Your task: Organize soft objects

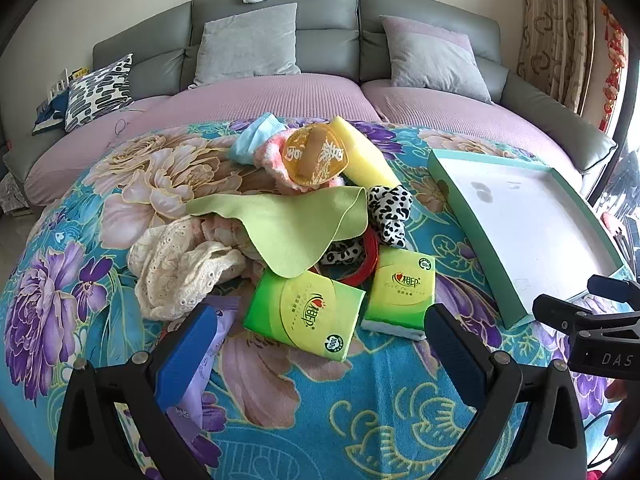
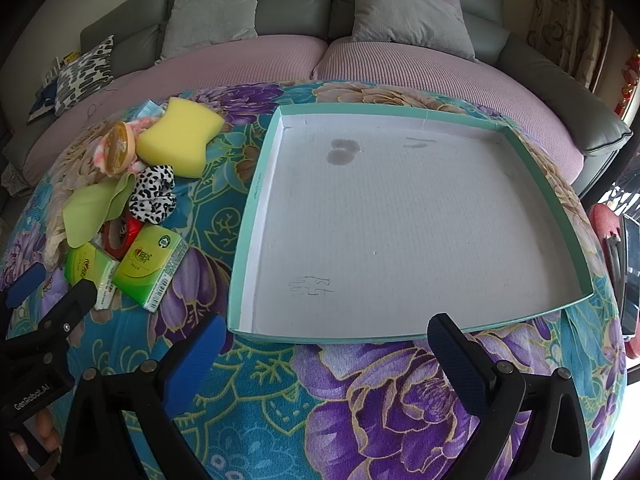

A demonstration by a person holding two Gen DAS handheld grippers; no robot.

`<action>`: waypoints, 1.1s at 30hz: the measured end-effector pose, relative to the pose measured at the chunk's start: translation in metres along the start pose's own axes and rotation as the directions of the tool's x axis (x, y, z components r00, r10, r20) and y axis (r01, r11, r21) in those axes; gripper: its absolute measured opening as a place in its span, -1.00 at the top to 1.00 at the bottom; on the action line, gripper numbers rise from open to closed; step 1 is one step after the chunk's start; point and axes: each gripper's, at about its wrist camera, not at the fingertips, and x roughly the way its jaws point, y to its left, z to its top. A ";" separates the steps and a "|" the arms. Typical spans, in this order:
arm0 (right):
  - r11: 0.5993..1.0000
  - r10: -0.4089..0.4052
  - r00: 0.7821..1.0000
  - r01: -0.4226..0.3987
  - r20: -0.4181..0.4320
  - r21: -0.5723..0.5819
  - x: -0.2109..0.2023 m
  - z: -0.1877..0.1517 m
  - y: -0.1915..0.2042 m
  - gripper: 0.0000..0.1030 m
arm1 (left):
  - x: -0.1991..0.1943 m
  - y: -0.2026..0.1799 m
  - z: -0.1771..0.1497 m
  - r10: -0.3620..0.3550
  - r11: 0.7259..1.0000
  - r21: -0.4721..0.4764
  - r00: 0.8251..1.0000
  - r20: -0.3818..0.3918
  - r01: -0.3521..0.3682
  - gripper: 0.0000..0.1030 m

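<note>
Both claws gape with nothing between the fingers: left claw hangs low over the pile, right claw sits at the near rim of the shallow teal-rimmed white cardboard tray. The tray is bare inside, so sorting looks barely begun.

Likely step: left claw picks the first soft item. Landmark = the tray. Everything lies left of it on the floral blue-and-purple blanket.
- Two green plastic-wrapped tissue packs: nearer pack lies just ahead of the left claw, roughly centred between its fingers; second pack is between that one and the tray, near its left wall.
- Lime-green cloth drapes over the heap behind the packs, covering part of a cream lace fabric.
- Leopard-print scrunchie and yellow foam sponge lie farther back, sponge apart from the tray's far-left corner.

Advice: take the nearer pack first, it lies free on top. Straddle its short width, close gently since the wrap is slick and squashes, lift clear before swinging right.
</note>
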 end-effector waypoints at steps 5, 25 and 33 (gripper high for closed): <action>1.000 0.000 1.000 0.000 0.000 0.002 0.000 0.000 0.000 -0.99 | -0.002 0.001 0.001 -0.023 1.000 -0.015 1.000 0.013 0.023 -1.00; 1.000 -0.001 1.000 0.001 0.001 0.005 0.000 0.001 -0.002 -0.99 | -0.003 0.000 0.003 -0.064 0.998 -0.020 0.998 0.008 0.064 -1.00; 1.000 -0.003 1.000 0.003 0.001 0.005 0.000 0.002 -0.002 -0.99 | -0.004 0.001 0.004 -0.072 0.997 -0.026 0.997 0.010 0.072 -1.00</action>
